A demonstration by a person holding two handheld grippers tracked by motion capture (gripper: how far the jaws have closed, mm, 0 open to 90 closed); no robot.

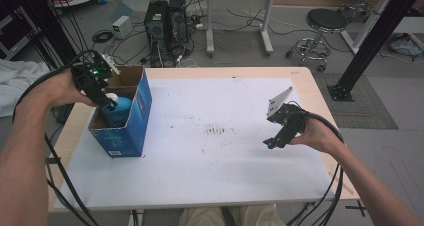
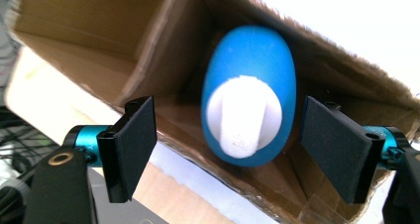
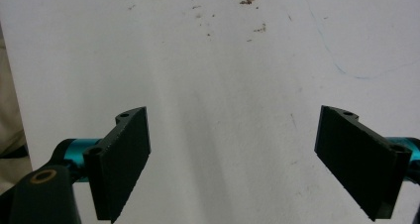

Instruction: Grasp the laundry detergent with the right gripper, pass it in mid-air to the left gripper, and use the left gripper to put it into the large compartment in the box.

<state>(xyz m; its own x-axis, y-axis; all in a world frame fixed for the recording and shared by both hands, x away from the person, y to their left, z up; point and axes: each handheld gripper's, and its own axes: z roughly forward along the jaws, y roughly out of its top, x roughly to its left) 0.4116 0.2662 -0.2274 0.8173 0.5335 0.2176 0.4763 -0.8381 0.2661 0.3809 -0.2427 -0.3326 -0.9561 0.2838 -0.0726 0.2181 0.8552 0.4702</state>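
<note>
Scene: a person at a white-covered wooden table point(image 1: 210, 156), a handheld gripper in each hand.
Bottle: a blue plastic bottle with a white cap point(image 2: 247, 110) stands upright inside an open blue cardboard box with a brown inside point(image 1: 135, 121), at the table's left.
Left gripper point(image 2: 225, 147): poised above the box mouth, jaws spread wide, one pad to each side of the bottle and clear of it; nothing held.
Right gripper point(image 3: 250, 157): hovering over bare table at the right, well apart from the box, jaws wide and empty.
Step in hand: it looks like letting go of the bottle in the box.
Doing it well: lift straight up, pads clear of cap and cardboard flaps, so the bottle stays standing and the box does not shift.
</note>
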